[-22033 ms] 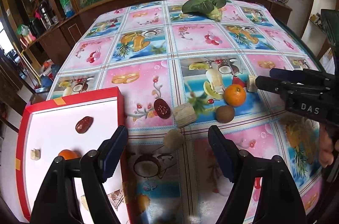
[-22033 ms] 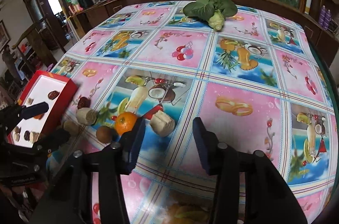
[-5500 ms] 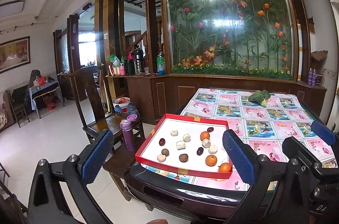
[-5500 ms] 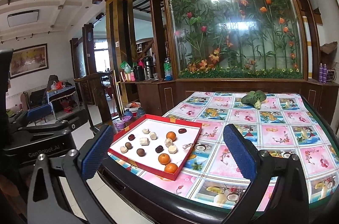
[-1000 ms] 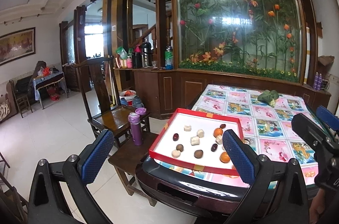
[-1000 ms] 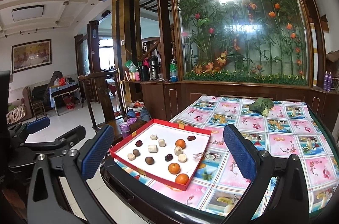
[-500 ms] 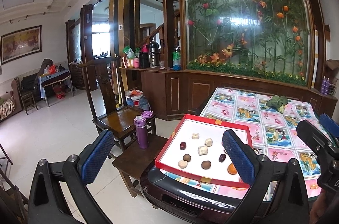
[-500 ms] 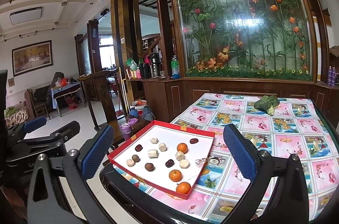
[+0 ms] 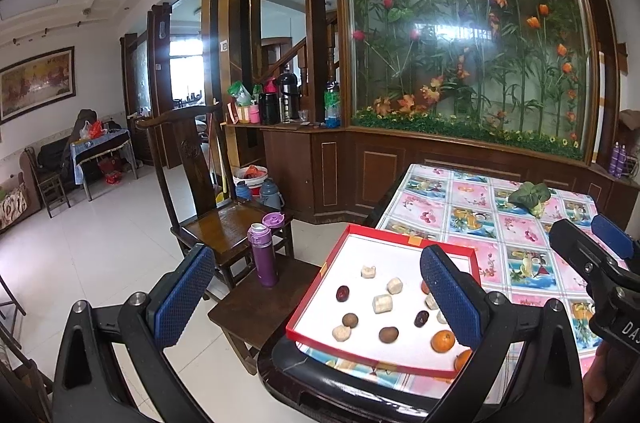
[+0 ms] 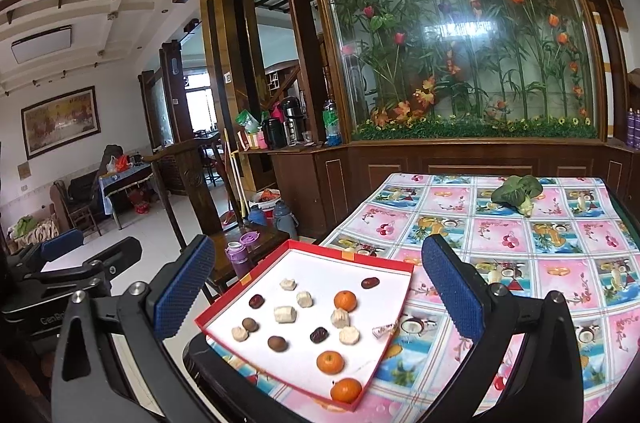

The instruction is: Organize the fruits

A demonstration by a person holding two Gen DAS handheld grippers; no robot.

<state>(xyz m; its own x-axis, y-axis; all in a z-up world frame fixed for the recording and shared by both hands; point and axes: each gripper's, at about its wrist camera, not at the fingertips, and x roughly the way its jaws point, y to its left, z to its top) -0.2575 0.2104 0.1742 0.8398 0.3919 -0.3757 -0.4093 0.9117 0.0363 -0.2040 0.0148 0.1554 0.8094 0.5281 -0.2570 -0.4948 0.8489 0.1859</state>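
Note:
A red tray [image 10: 347, 256] with a white floor lies at the table's near left corner. It holds three oranges [image 10: 345, 300], dark dates [image 10: 256, 300], brown kiwis [image 10: 277, 343] and pale banana pieces [image 10: 285, 314]. In the left wrist view the same tray [image 9: 308, 305] shows an orange [image 9: 443, 340] beside my right finger. My left gripper [image 9: 318, 293] is open and empty, held back from the table. My right gripper [image 10: 318, 287] is open and empty too, well short of the tray. Each gripper shows in the other's view: right gripper [image 9: 592, 247], left gripper [image 10: 88, 251].
A green leafy vegetable [image 10: 516, 197] lies at the far end of the fruit-patterned tablecloth [image 10: 560, 263]. Left of the table stand a wooden chair [image 9: 224, 219], a low stool [image 9: 260, 307] and a purple bottle [image 9: 264, 257]. White tiled floor spreads to the left.
Both views have swung a little to the left, so the tray and table sit further right in frame. Both grippers stay open and empty, and the fruit in the tray has not moved.

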